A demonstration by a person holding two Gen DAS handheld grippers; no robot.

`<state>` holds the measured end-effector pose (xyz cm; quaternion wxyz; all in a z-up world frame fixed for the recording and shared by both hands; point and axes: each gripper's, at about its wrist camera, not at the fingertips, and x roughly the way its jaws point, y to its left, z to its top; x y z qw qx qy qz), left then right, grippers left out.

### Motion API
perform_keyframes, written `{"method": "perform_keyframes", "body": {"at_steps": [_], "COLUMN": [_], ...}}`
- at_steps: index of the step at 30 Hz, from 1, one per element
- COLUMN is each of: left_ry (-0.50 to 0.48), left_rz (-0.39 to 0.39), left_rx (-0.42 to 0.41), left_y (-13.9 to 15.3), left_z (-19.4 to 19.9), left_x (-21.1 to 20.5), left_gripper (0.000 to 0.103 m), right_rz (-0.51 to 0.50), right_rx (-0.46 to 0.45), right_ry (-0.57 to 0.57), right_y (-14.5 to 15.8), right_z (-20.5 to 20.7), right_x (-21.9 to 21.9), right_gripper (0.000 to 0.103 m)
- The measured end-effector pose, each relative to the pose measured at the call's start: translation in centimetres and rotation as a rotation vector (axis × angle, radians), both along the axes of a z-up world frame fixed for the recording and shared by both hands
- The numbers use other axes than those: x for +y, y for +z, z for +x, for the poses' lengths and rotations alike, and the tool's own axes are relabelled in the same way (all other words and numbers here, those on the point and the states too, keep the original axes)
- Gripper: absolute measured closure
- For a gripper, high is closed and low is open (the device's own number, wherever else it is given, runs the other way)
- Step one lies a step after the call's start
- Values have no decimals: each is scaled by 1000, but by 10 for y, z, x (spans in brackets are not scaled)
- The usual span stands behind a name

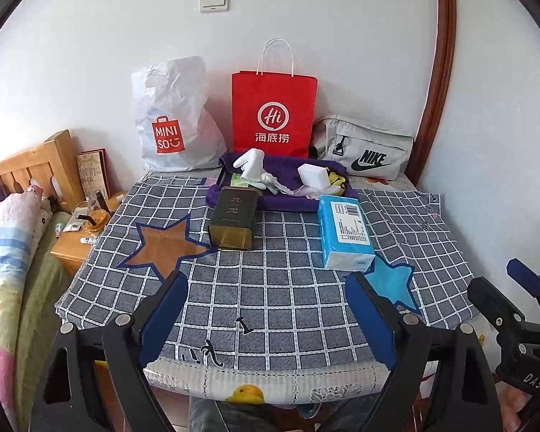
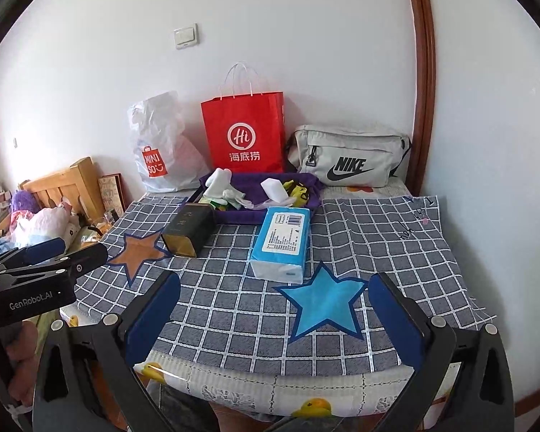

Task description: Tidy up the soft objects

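The lower part of the red bag (image 1: 273,111) is hidden behind the purple tray (image 1: 291,199). Part of the tray's contents is covered by the dark tin (image 1: 232,217) and the tissue pack (image 1: 345,230). The small print on the pack's label cannot be read. The right tongs (image 1: 522,288) are cut off by the left wrist view's edge. The bedside clutter (image 1: 86,216) is too small to be identified.

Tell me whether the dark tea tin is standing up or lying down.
Lying down. The dark tea tin rests on its long side on the checked cloth, gold end facing the camera, just in front of the purple tray.
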<state>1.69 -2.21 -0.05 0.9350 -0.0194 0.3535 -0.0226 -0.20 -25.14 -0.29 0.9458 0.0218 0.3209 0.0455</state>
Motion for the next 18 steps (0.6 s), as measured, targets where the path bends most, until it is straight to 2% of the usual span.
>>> {"method": "perform_keyframes", "body": {"at_steps": [18], "left_ry": [-2], "left_rz": [-1], "left_rx": [4], "left_y": [-2], "left_z": [-2], "left_x": [-3], "left_gripper": [14], "right_rz": [-2], "right_rx": [0], "right_ry": [5], "right_y": [0], "right_z": [-3], "right_x": [2], "right_gripper": [0]}}
